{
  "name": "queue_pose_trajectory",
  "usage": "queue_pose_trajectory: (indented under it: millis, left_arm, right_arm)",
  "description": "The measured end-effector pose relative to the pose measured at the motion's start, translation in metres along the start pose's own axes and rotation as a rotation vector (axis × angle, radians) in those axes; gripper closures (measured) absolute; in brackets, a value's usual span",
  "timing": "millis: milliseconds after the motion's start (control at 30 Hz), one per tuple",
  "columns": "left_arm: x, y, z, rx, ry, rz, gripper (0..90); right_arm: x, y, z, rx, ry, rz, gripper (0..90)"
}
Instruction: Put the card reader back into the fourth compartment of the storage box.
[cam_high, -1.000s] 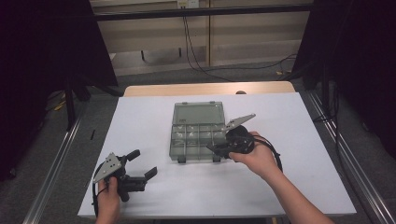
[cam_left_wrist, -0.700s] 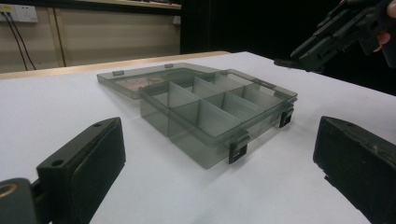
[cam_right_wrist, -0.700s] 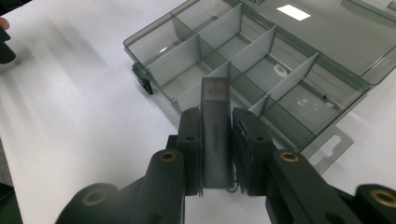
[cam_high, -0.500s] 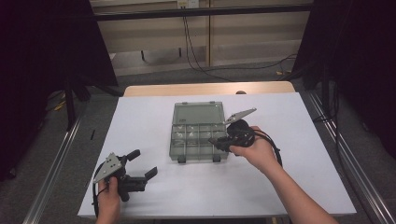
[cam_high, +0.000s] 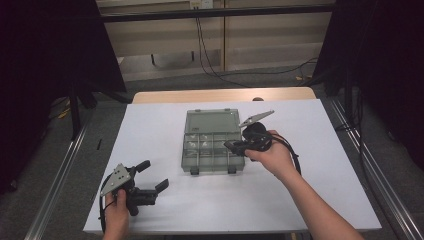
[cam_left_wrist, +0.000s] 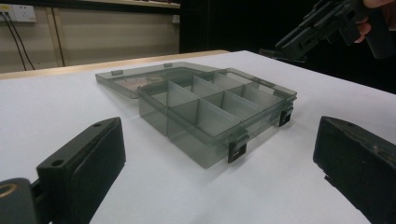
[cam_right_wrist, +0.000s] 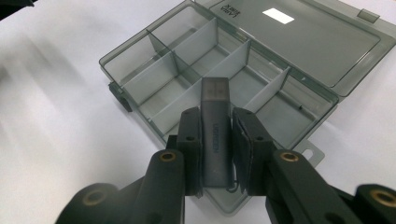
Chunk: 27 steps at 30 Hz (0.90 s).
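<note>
Right tool (cam_right_wrist: 216, 140) clamps grey USB stick (cam_right_wrist: 215, 135); organizer box (cam_right_wrist: 187, 88) just beneath.

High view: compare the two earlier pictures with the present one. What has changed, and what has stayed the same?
The right gripper, shut on a grey USB stick, has edged slightly up the picture over the open compartment box. The left gripper stays open at the near left; the box has not moved.

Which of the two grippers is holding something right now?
The right gripper, clamped on a grey USB stick above the box; the left gripper stands open and empty.
</note>
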<state>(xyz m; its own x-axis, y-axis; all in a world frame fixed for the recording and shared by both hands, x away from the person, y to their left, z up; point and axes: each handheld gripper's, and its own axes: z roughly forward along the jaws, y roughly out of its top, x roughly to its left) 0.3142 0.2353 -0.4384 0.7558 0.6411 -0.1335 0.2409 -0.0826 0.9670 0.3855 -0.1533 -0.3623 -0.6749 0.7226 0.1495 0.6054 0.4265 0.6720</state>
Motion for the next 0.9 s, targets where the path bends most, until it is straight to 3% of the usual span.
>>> queue_pose_trajectory:
  millis: [900]
  left_arm:
    - [0.0,0.0,0.001,0.006,-0.004,0.008,2.5]
  right_arm:
    - [-0.02,0.01,0.017,0.004,-0.08,0.066,74.1]
